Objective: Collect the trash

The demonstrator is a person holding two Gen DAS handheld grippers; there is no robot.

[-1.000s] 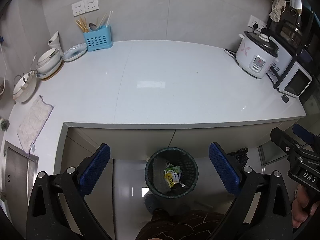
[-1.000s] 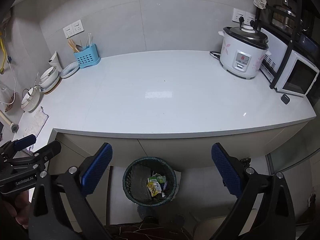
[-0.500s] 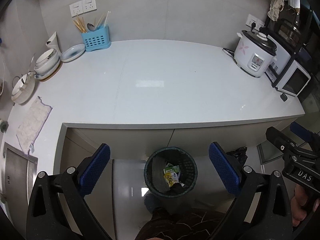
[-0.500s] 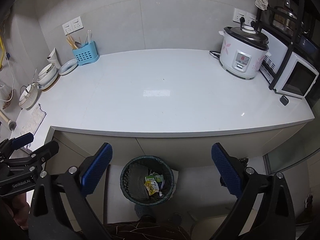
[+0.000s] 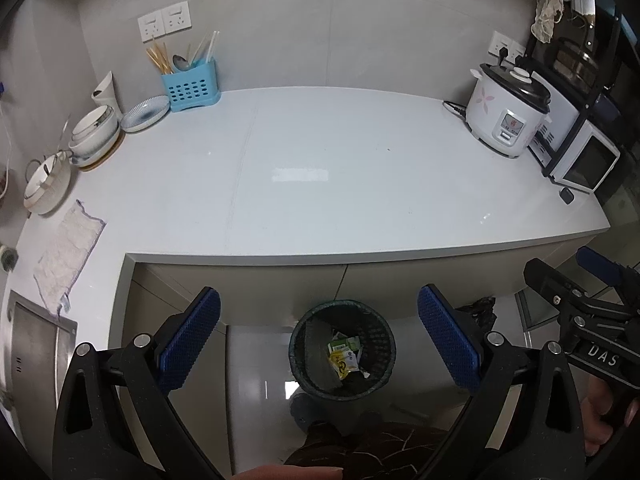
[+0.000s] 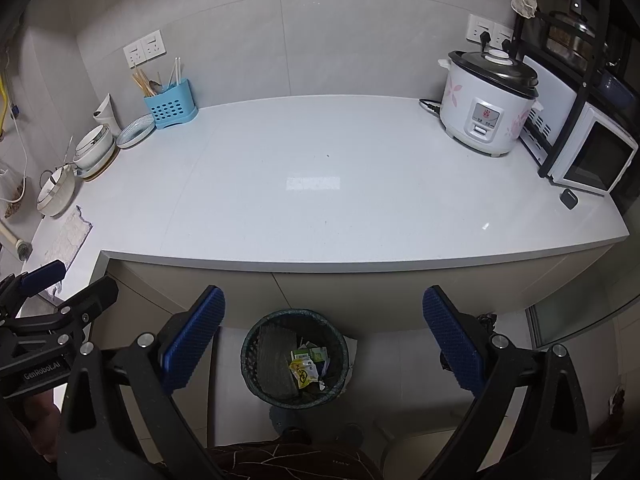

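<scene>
pale, glossy stone countertop (image 5: 320,184) runs along a grey tiled wall, with a sky-blue perforated plastic utensil caddy (image 5: 191,86) and stacked ceramic bowls (image 5: 96,132) at its left end, a rounded white rice cooker (image 5: 505,114) with a black lid and a boxy white microwave (image 5: 584,162) at its right. a crinkled cloth (image 5: 68,252) lies flat by the steel sink (image 5: 32,344). on the floor below the counter edge stands a round dark mesh trash bin (image 5: 304,360), holding crumpled yellow and green wrappers (image 5: 345,358). the left gripper (image 5: 318,340) has its jaws spread wide and empty, the bin framed between the ribbed blue pads (image 5: 188,344) but well below them. the right gripper (image 6: 322,340) is likewise spread and empty above the bin (image 6: 256,364).
</scene>
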